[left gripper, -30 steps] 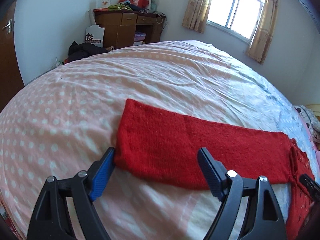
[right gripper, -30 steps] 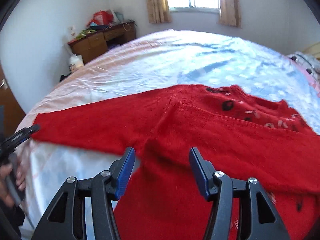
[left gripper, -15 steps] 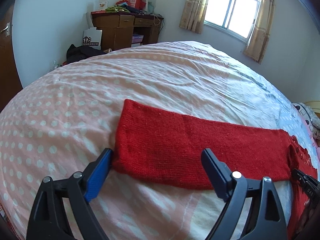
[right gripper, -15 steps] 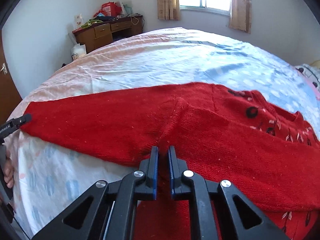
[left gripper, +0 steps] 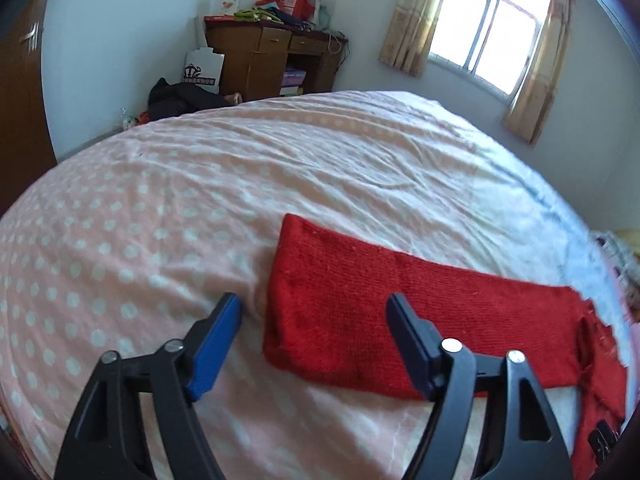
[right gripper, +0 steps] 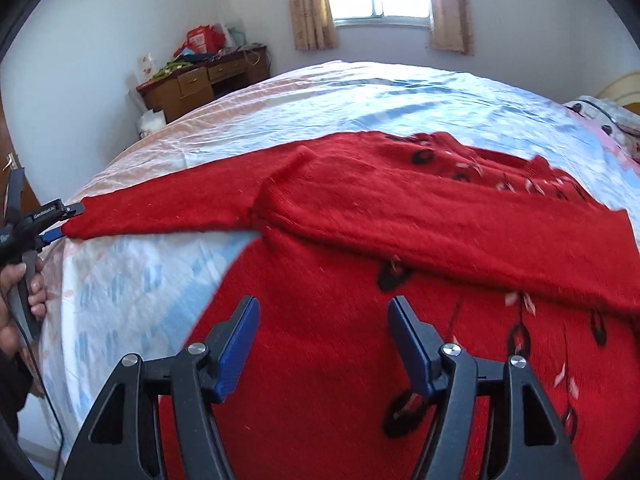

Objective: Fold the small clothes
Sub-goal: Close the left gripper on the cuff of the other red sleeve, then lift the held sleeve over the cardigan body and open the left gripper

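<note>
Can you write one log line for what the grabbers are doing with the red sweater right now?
left gripper: closing, around sleeve end, not pinching | right gripper: opening, over red sweater, nothing held | one sleeve folded across | bed

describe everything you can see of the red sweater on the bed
The red sweater is a fuzzy knit with a scattered black and pale pattern on its body. It lies flat on the bed sheet. One sleeve stretches out sideways, its cuff end between the closing left gripper jaws; the other sleeve is folded across the chest. The opening right gripper hovers over the body, gripping nothing.
</note>
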Motion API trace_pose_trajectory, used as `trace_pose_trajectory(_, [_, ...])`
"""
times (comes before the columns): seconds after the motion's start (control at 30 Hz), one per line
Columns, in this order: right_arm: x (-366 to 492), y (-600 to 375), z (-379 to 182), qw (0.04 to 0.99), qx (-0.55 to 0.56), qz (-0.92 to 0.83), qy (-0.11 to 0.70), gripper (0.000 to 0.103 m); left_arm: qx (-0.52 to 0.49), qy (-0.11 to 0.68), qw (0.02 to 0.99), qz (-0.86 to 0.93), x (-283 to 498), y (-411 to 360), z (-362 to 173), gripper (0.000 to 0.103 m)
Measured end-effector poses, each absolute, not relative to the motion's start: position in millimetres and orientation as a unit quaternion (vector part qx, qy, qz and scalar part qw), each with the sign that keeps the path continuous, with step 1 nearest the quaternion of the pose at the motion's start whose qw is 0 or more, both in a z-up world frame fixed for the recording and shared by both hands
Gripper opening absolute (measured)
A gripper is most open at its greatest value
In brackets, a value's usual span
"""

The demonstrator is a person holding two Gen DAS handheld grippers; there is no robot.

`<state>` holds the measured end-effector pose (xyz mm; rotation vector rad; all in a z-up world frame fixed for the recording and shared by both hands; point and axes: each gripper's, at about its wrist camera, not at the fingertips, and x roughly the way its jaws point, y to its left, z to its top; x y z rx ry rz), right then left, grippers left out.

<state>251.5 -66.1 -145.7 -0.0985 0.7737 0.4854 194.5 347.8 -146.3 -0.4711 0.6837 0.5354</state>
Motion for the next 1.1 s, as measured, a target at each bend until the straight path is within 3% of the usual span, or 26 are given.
trace_pose_trajectory(0.07, [247.5, -68.6, -151.3, 0.903, -0.043, 0.233, 0.359, 0.068, -0.209, 0.34, 0.882, 0.25, 204.6, 343.8, -146.0, 0.063])
trace_pose_trajectory(0.13, [242.8, -67.8, -152.1, 0.907, -0.048, 0.235, 0.347, 0.073, -0.186, 0.359, 0.881, 0.245, 218.0, 339.3, -148.4, 0.063])
trace_pose_trajectory(0.27, [238.5, -64.1, -156.2, 0.906, -0.065, 0.25, 0.336, 0.085, -0.187, 0.366, 0.884, 0.223, 223.4, 339.1, -148.7, 0.02])
trace_pose_trajectory(0.47, [231.7, -63.0, -160.2, 0.91, -0.08, 0.253, 0.318, 0.087, -0.253, 0.341, 0.881, 0.206, 207.2, 350.0, -139.2, 0.016])
trace_pose_trajectory(0.77, [232.9, -64.3, -161.0, 0.91, -0.074, 0.258, 0.315, 0.088, -0.269, 0.302, 0.9, 0.165, 203.1, 329.3, -99.6, 0.016])
trace_pose_trajectory(0.97, [225.0, -96.6, -137.5, 0.902, 0.028, 0.305, 0.303, 0.088, -0.254, 0.287, 0.916, 0.118, 214.5, 289.4, -62.8, 0.016])
trace_pose_trajectory(1.1, [225.7, -115.3, -123.2, 0.905, 0.026, 0.28, 0.32, 0.088, -0.252, 0.273, 0.925, 0.081, 219.0, 267.4, -40.2, 0.016])
